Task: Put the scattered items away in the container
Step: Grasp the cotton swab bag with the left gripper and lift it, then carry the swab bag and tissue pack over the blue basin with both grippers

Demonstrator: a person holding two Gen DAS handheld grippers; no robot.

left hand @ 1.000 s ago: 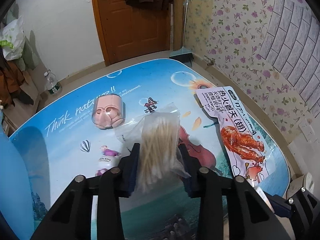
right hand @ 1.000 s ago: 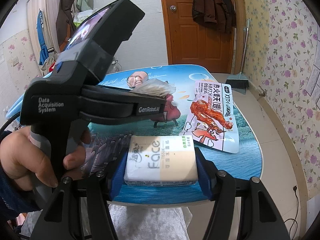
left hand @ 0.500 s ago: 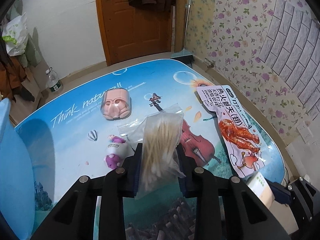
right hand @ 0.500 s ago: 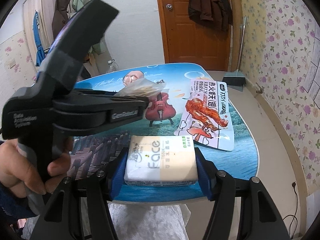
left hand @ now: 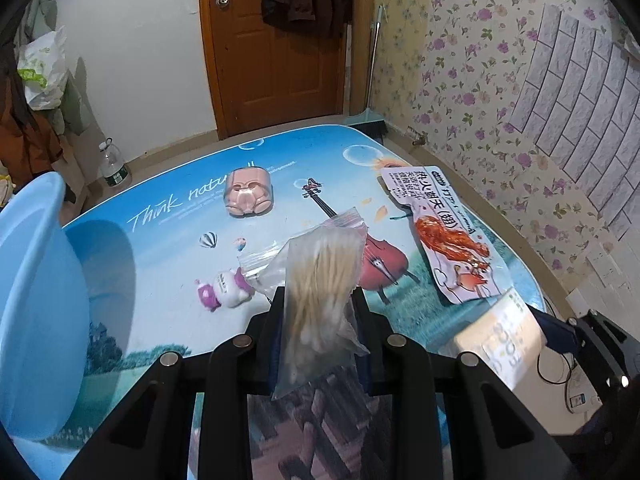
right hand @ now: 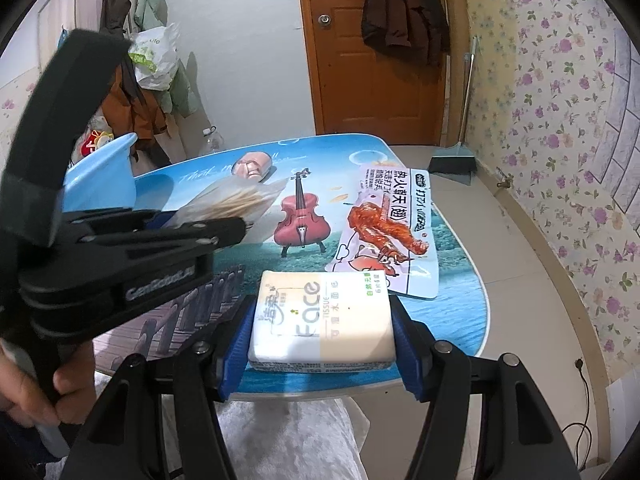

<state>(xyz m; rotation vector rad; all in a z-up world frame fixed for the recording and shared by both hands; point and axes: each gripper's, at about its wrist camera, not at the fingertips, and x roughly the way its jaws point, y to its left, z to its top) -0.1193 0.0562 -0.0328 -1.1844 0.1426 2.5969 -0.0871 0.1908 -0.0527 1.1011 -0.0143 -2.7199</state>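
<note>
My left gripper (left hand: pixel 318 312) is shut on a clear bag of cotton swabs (left hand: pixel 320 280), held up off the table; in the right wrist view this bag of cotton swabs (right hand: pixel 236 202) sticks out past the left gripper (right hand: pixel 240 226). My right gripper (right hand: pixel 322 320) is shut on a white tissue pack (right hand: pixel 324 320) at the table's near edge; the tissue pack (left hand: pixel 500 336) also shows at lower right in the left wrist view. A light blue basin (left hand: pixel 36 304) stands at the left. A snack packet (left hand: pixel 444 236), a small pink-and-white toy (left hand: pixel 224 286) and a peach plastic piece (left hand: pixel 248 196) lie on the table.
The blue printed table (left hand: pixel 160 320) ends in a rounded edge near the flowered wall. A wooden door (left hand: pixel 276 40) with a hanging coat is behind. A dustpan (right hand: pixel 452 162) and a water bottle (left hand: pixel 114 166) stand on the floor. A person's hand (right hand: pixel 52 384) grips the left tool.
The left gripper has drawn back and lifted with the swab bag, uncovering the toy and bringing the blue basin into view at left. The right gripper has stayed still on the tissue pack.
</note>
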